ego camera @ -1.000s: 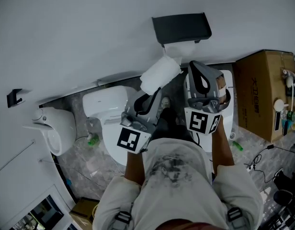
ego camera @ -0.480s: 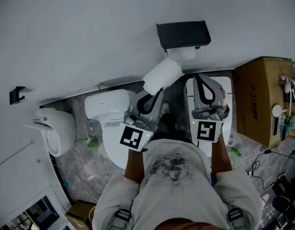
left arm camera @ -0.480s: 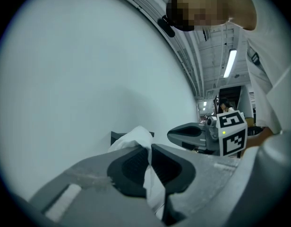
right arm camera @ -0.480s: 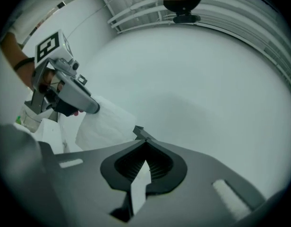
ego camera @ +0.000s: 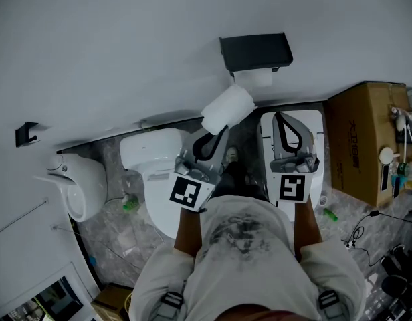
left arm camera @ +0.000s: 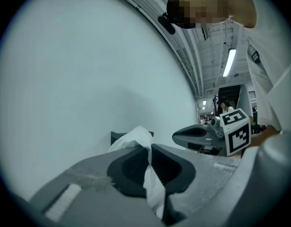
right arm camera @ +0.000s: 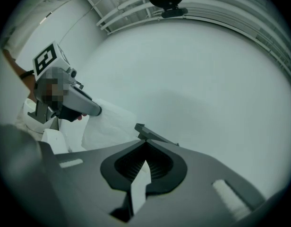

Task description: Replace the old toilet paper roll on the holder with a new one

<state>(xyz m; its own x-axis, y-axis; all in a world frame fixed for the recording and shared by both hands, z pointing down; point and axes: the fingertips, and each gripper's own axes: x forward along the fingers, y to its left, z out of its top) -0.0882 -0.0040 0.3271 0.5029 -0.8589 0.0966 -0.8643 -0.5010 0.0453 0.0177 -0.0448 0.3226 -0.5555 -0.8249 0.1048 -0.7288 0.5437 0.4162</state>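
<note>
Overhead, a person in a pale shirt faces a plain grey-white wall with a pair of tongs in each hand. The left tongs point(ego camera: 221, 130) are clenched on a plump white toilet paper roll point(ego camera: 227, 107). The roll is held up near the wall, just below and to the left of the black wall-mounted holder point(ego camera: 255, 51). The left gripper view shows the roll's crumpled white paper pinched between the dark ribbed pads point(left arm camera: 131, 167).

A smaller white roll point(ego camera: 253, 77) sits directly under the holder's black cover. The right tongs point(ego camera: 281, 116) are clenched too, just right of the left pair and below the holder. A thin white paper strip point(right arm camera: 137, 186) is caught between their jaws.

Beneath the right tongs stands a white rectangular fixture point(ego camera: 318, 122). A white toilet point(ego camera: 152, 154) sits to the left on the grey marbled floor point(ego camera: 119, 226), with a white rounded basin point(ego camera: 82, 186) farther left. A brown cardboard box point(ego camera: 363, 132) stands at the right.
</note>
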